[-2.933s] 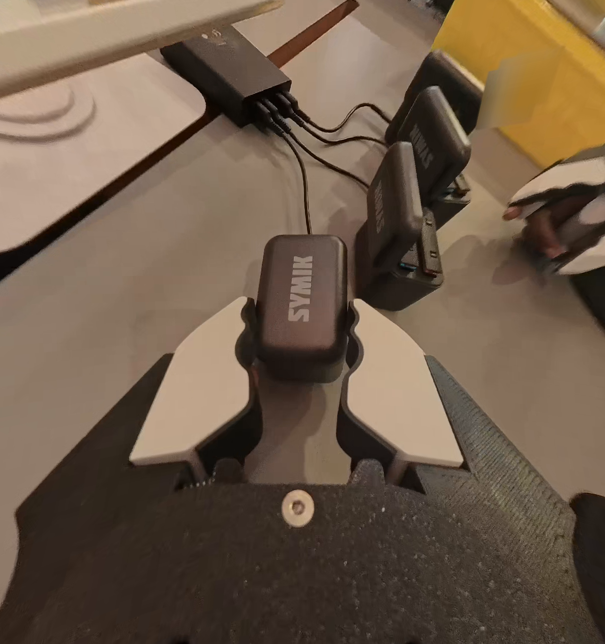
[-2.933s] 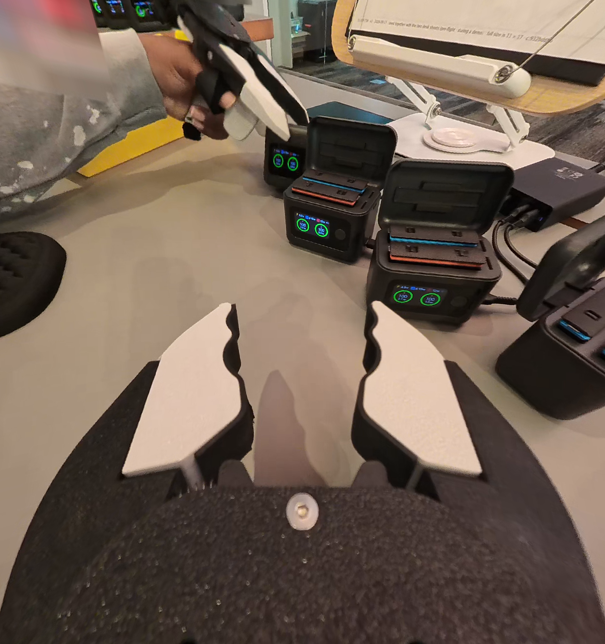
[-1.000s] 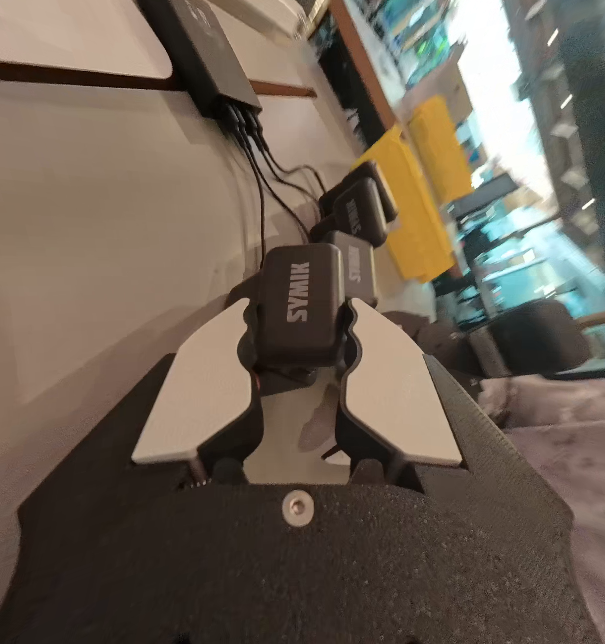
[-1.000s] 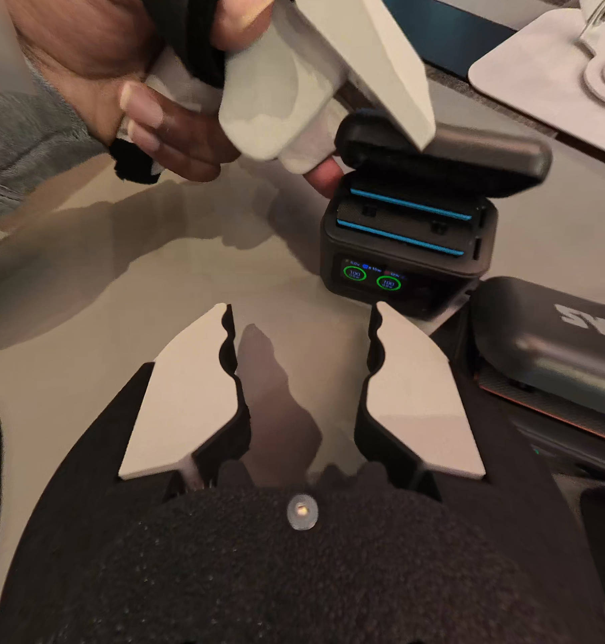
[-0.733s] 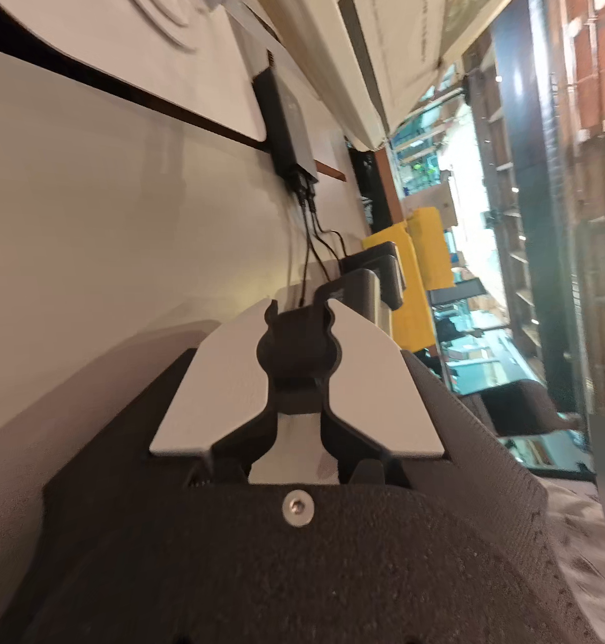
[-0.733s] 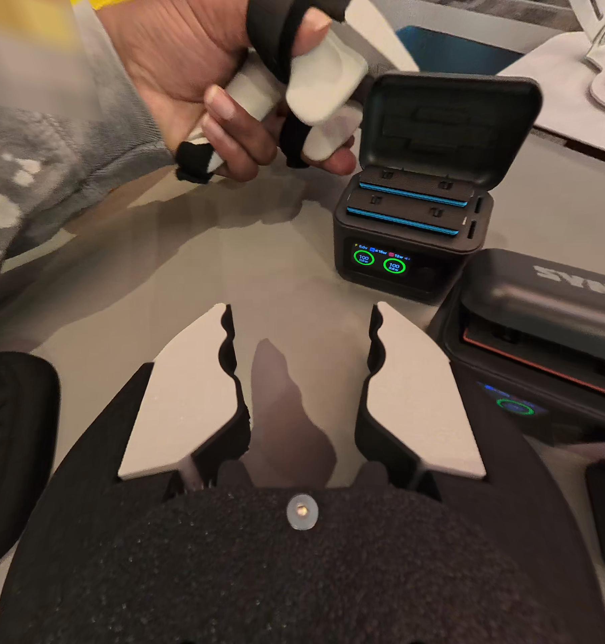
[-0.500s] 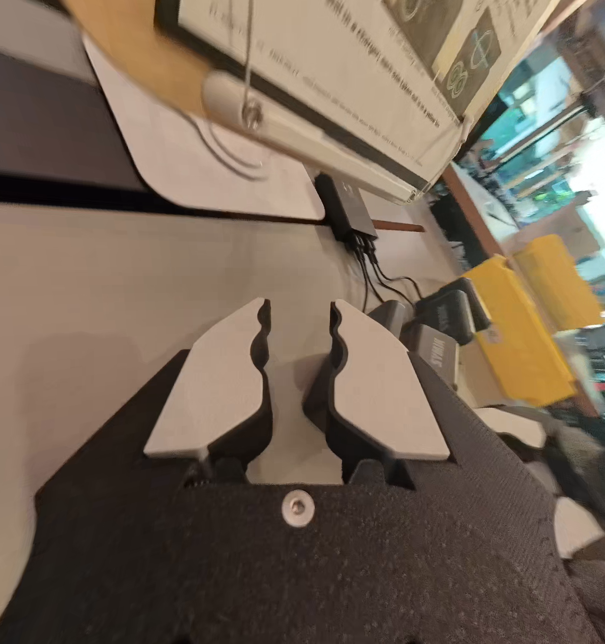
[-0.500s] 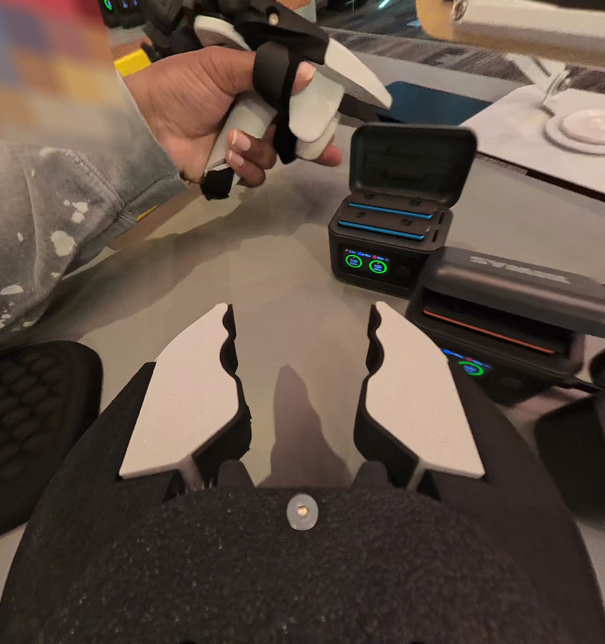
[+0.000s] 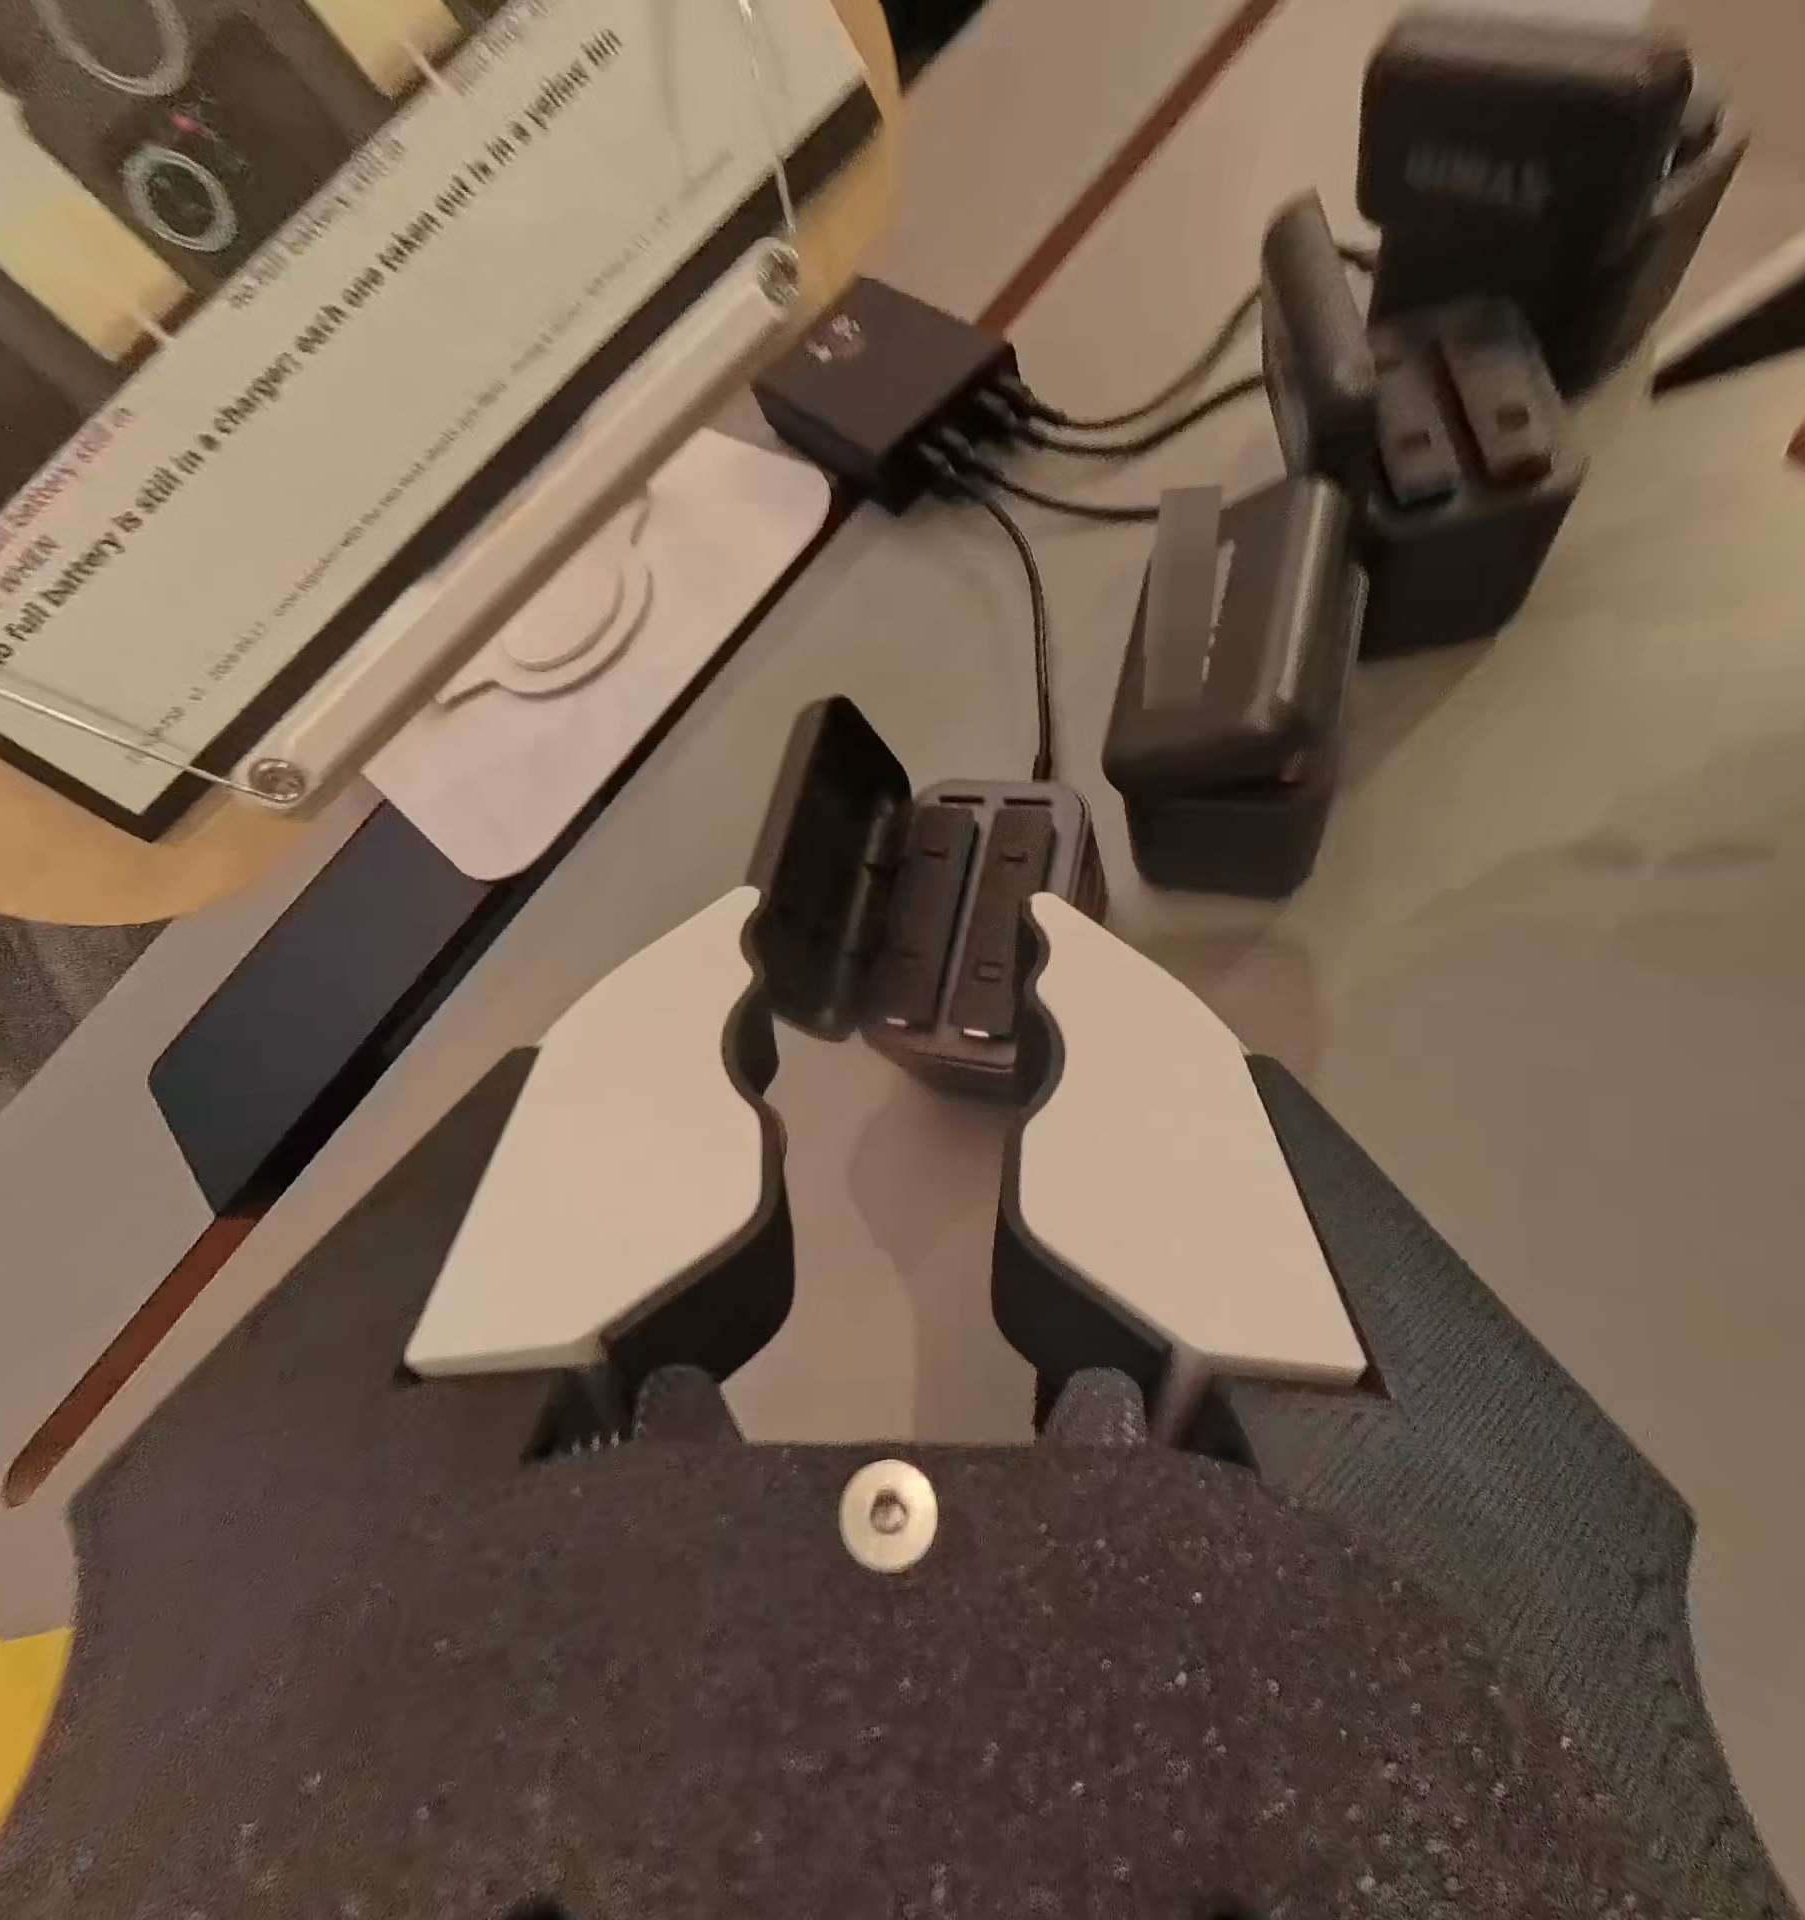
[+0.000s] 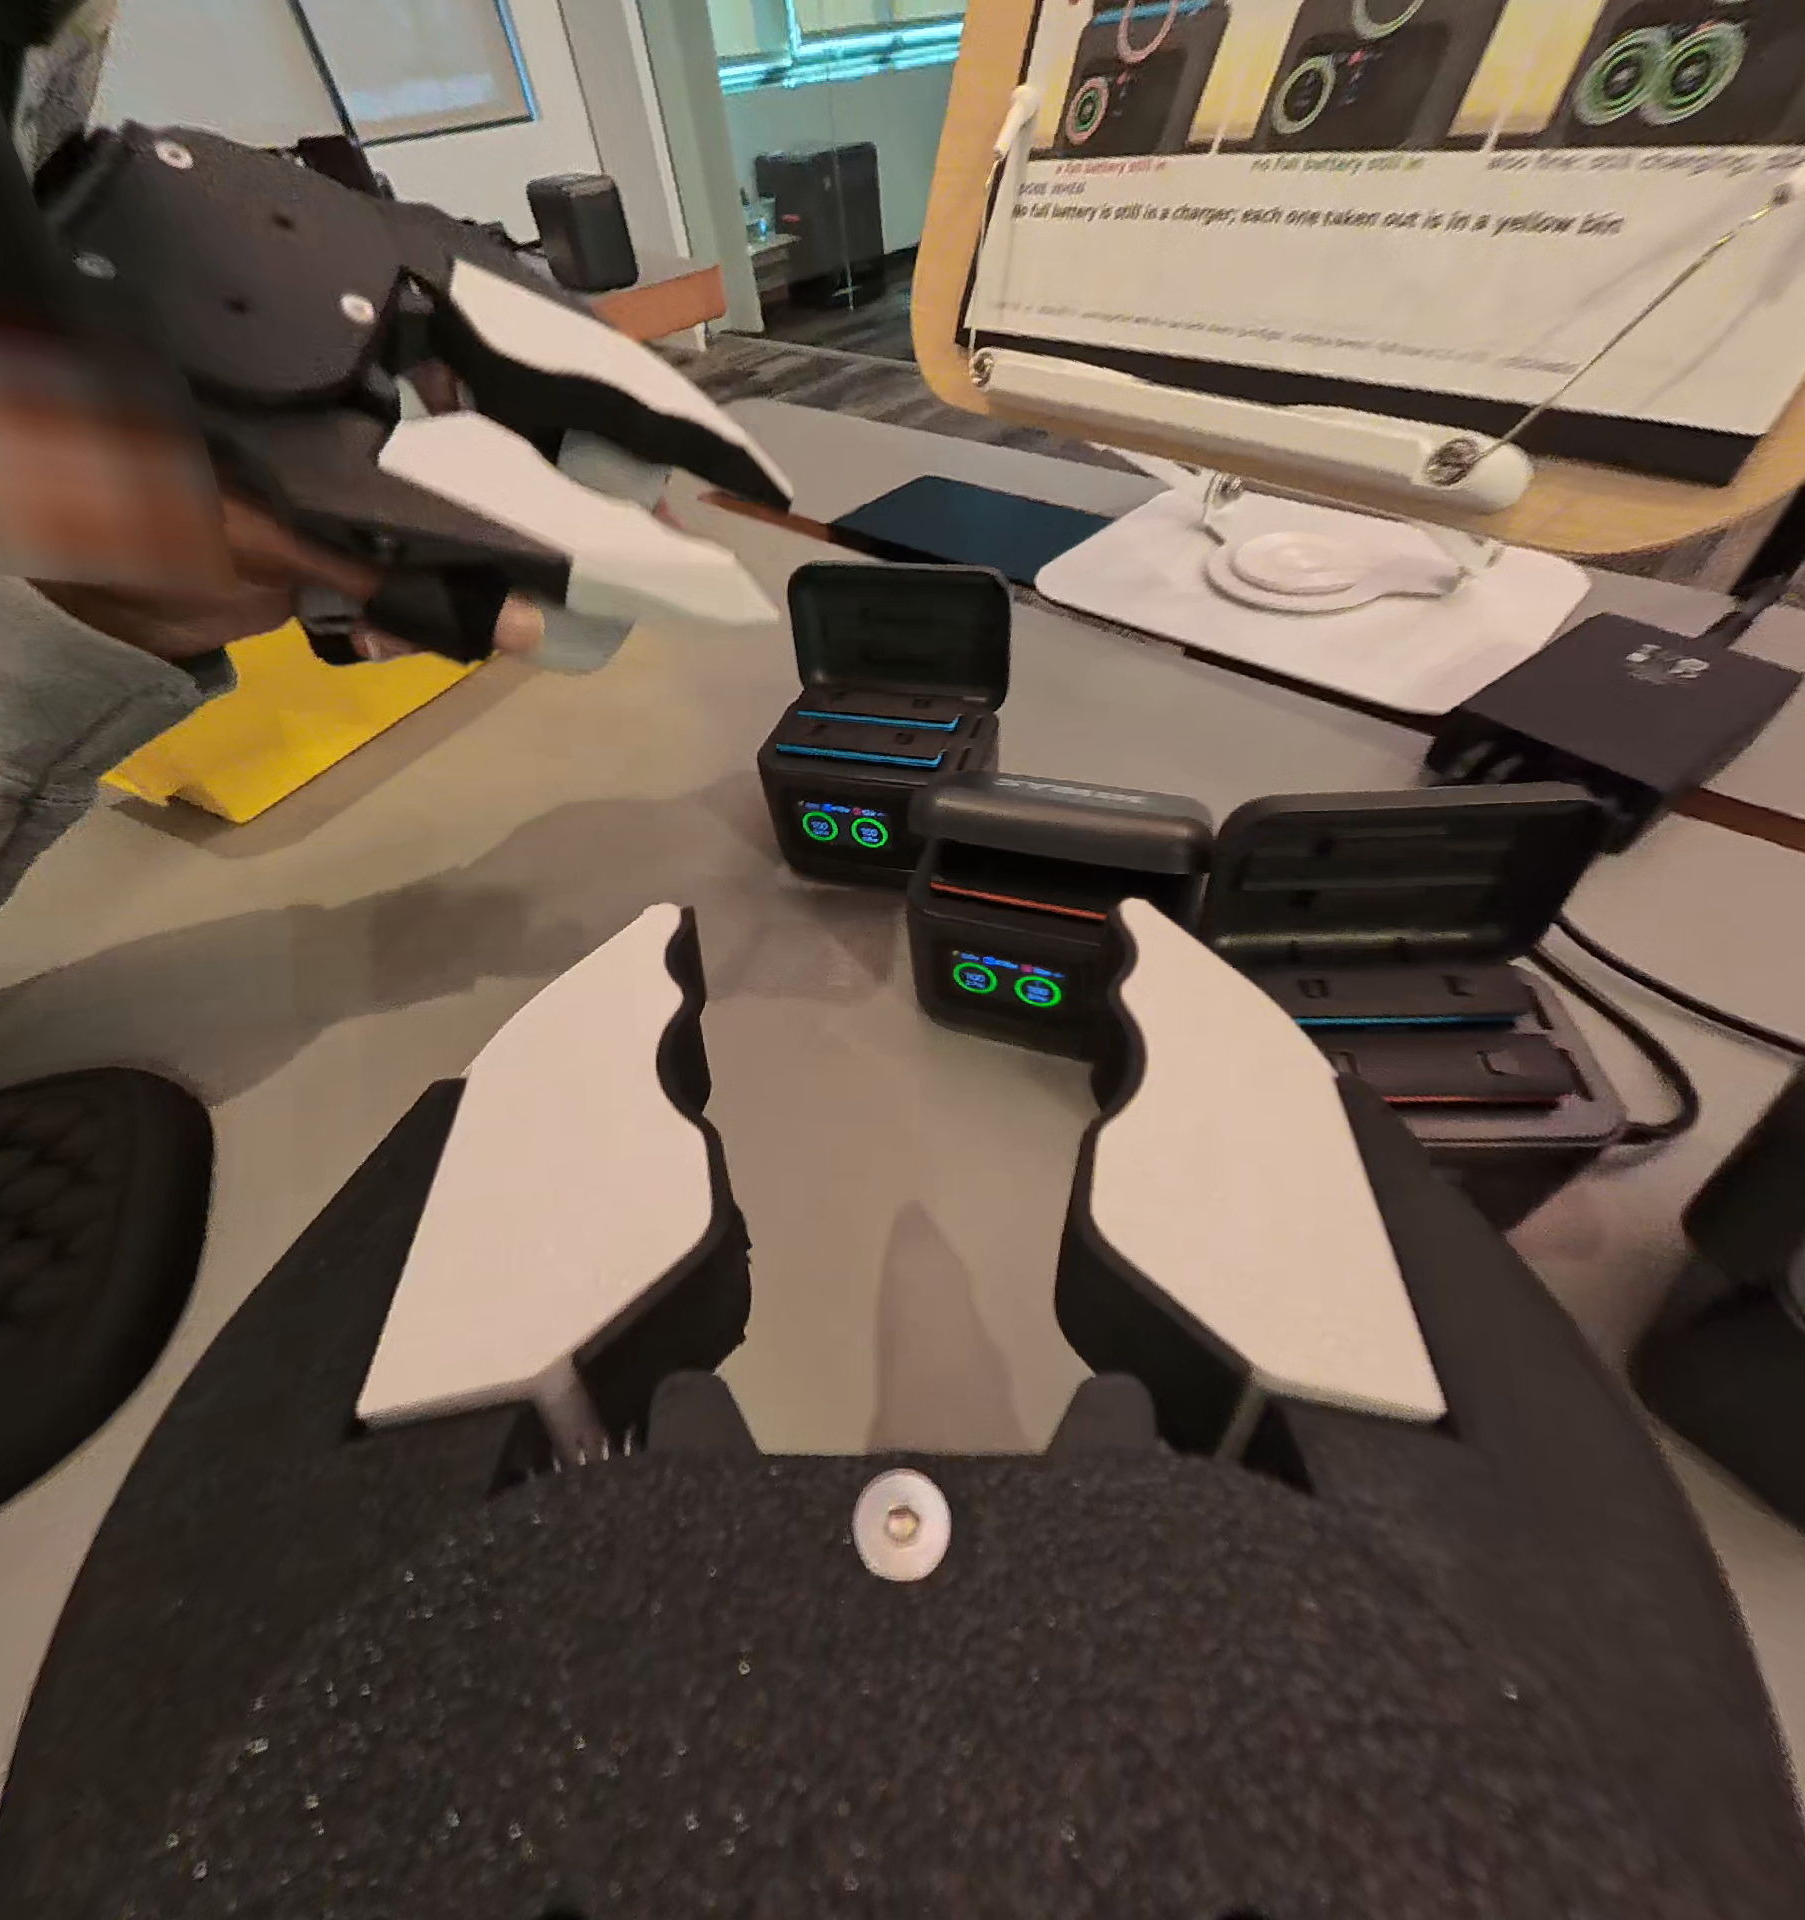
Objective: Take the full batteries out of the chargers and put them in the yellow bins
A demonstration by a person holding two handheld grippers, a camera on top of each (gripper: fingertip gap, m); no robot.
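In the left wrist view my left gripper (image 9: 893, 930) is open and empty, just above an open charger (image 9: 1069, 831) that holds two black batteries (image 9: 1007, 894). In the right wrist view my right gripper (image 10: 903, 935) is open and empty above the table. Ahead of it stand several black chargers: the far one (image 10: 867, 821) open with blue-edged batteries and green ring displays, a middle one (image 10: 1012, 966) with its lid half down, and an open one (image 10: 1417, 1029) to the right. My left gripper (image 10: 773, 556) hovers above the far charger. A yellow bin (image 10: 274, 717) lies at the left.
A black power hub (image 10: 1625, 707) with cables feeds the chargers. A wooden stand with a printed sheet (image 10: 1397, 260) rises at the back on a white base (image 10: 1313, 582). A black textured pad (image 10: 46, 1247) lies at the left. Another charger (image 10: 1771, 1320) sits at the right edge.
My left gripper let go of the far charger's lid, now standing open, then lifted and opened. The middle charger's lid has dropped half shut. My right gripper pulled back, still open.
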